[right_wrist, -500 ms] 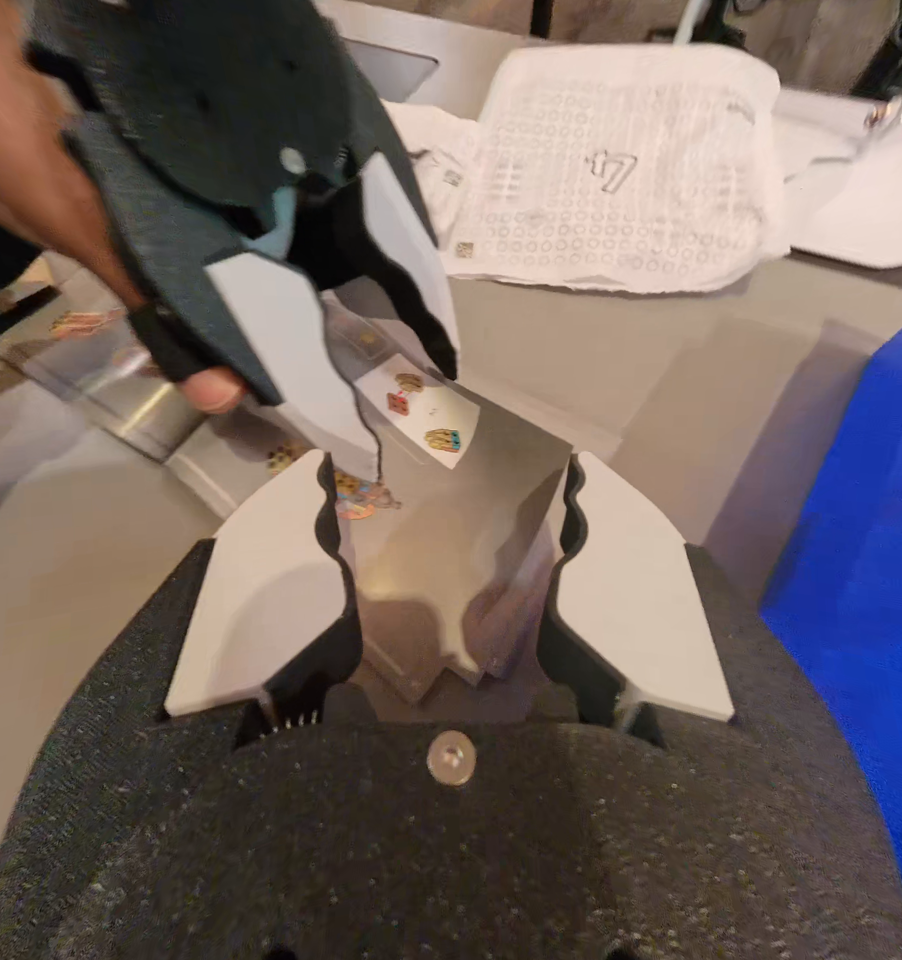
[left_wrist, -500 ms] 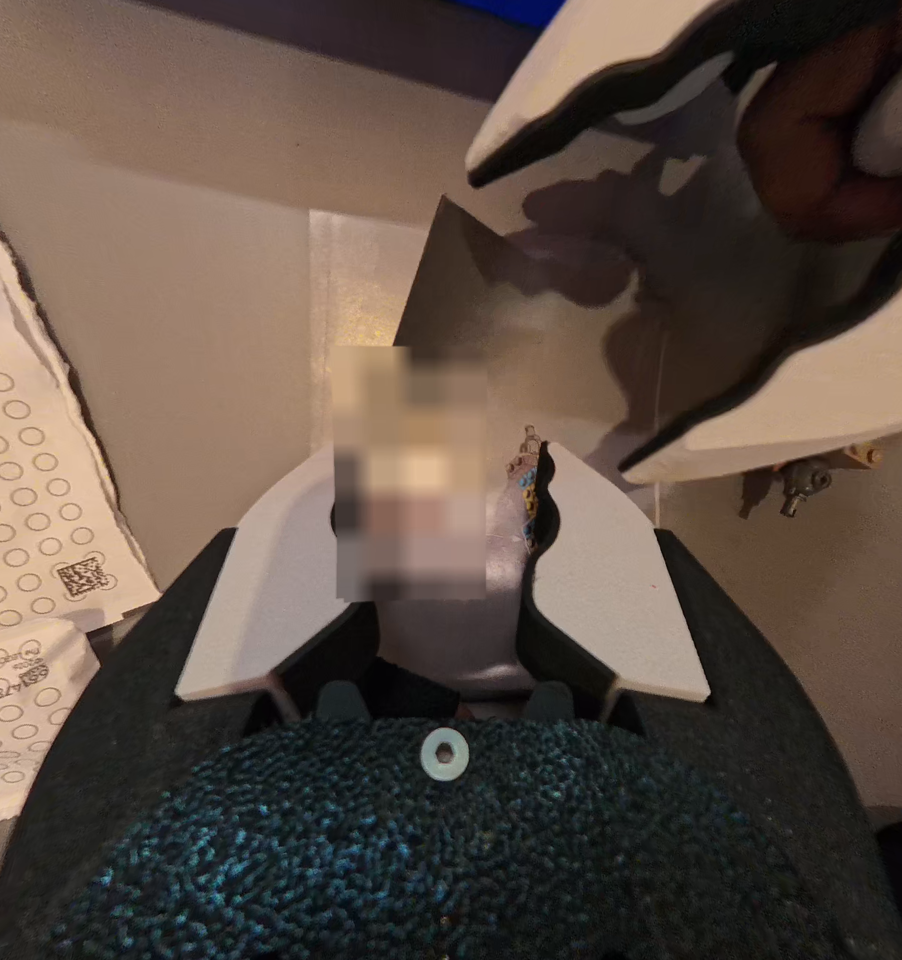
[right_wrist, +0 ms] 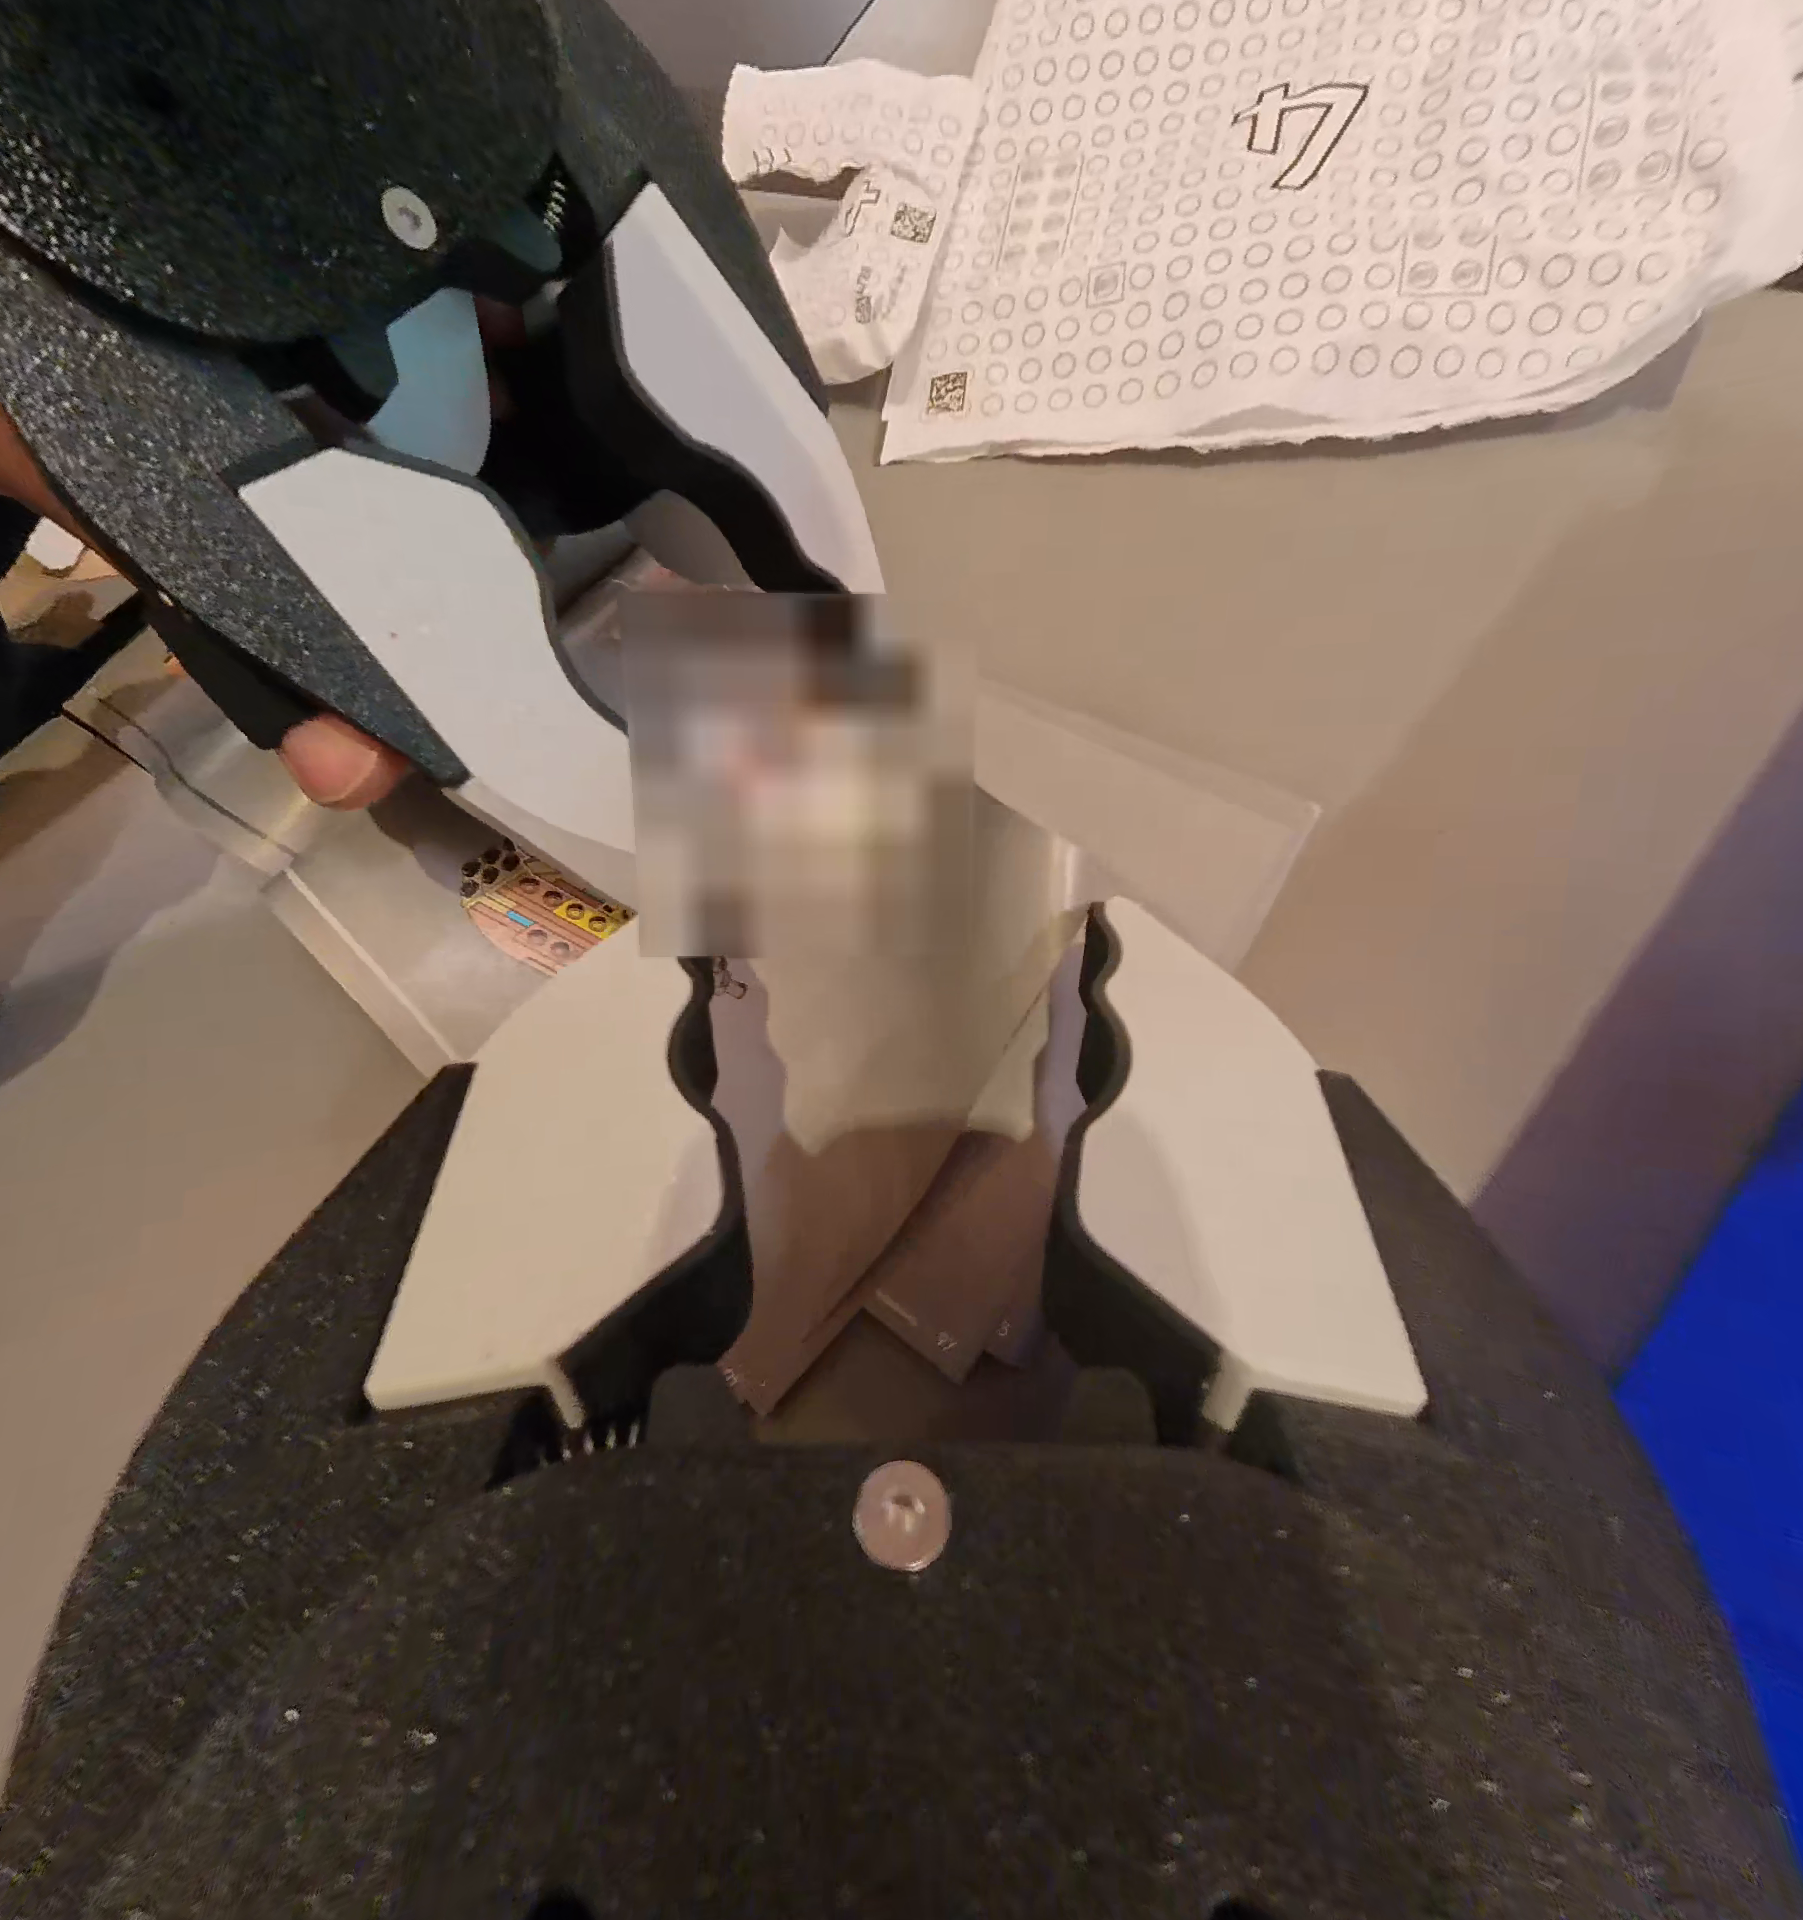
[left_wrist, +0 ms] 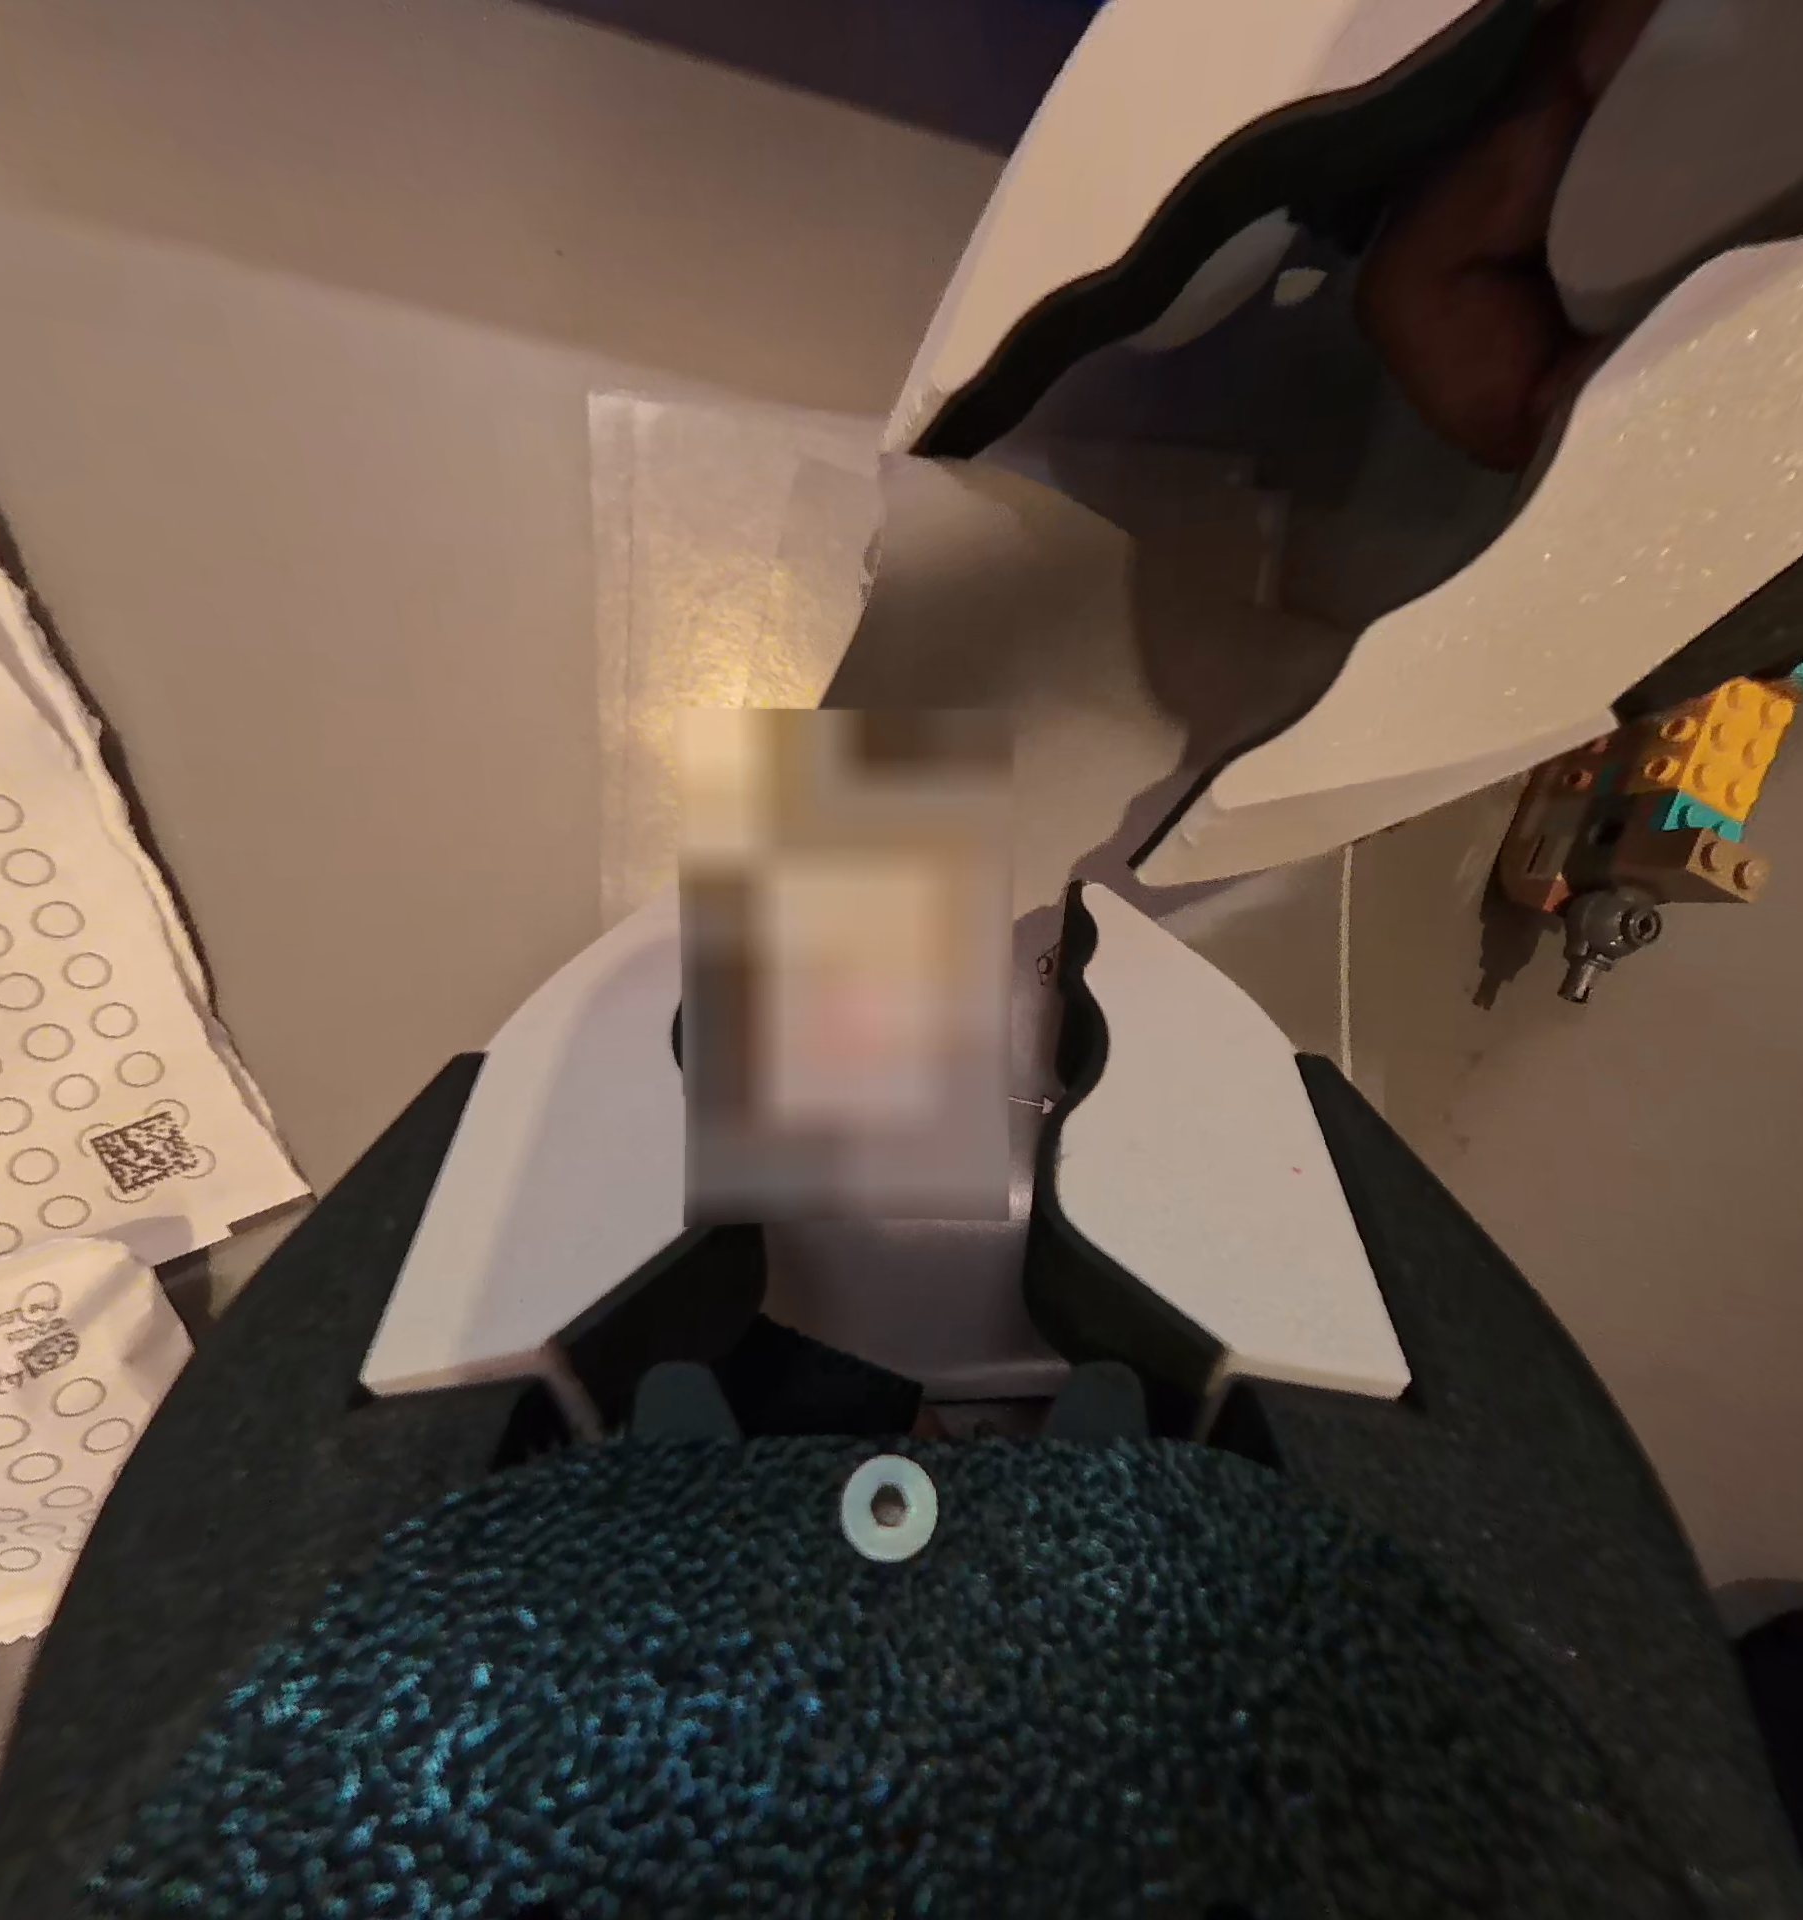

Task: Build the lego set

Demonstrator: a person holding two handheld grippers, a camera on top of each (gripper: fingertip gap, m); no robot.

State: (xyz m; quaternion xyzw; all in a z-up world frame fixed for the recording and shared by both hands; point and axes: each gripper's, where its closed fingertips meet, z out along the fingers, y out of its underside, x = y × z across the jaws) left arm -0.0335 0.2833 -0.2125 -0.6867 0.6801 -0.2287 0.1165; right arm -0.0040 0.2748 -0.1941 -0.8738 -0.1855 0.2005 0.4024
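Note:
An open instruction booklet (right_wrist: 1136,769) lies on the grey table, with loose pages standing up from it (left_wrist: 980,561). My left gripper (left_wrist: 871,904) is open and a lifted page stands between its fingers. My right gripper (right_wrist: 889,940) is open too, with page corners between its fingers. The two grippers face each other over the booklet; the right one shows at the upper right of the left wrist view (left_wrist: 1022,655) and the left one at the upper left of the right wrist view (right_wrist: 741,717). A small yellow, teal and tan lego build (left_wrist: 1697,790) sits on the table beyond the right gripper.
Torn white paper bags printed with circles lie at the left of the left wrist view (left_wrist: 35,935) and at the far side in the right wrist view (right_wrist: 1292,229). A blue surface (right_wrist: 1759,1299) borders the table on the right. A person's hand (right_wrist: 336,769) holds the left gripper.
Both grippers have shifted over the booklet and the lifted page now stands higher between them. The lego build shows more fully behind the right gripper.

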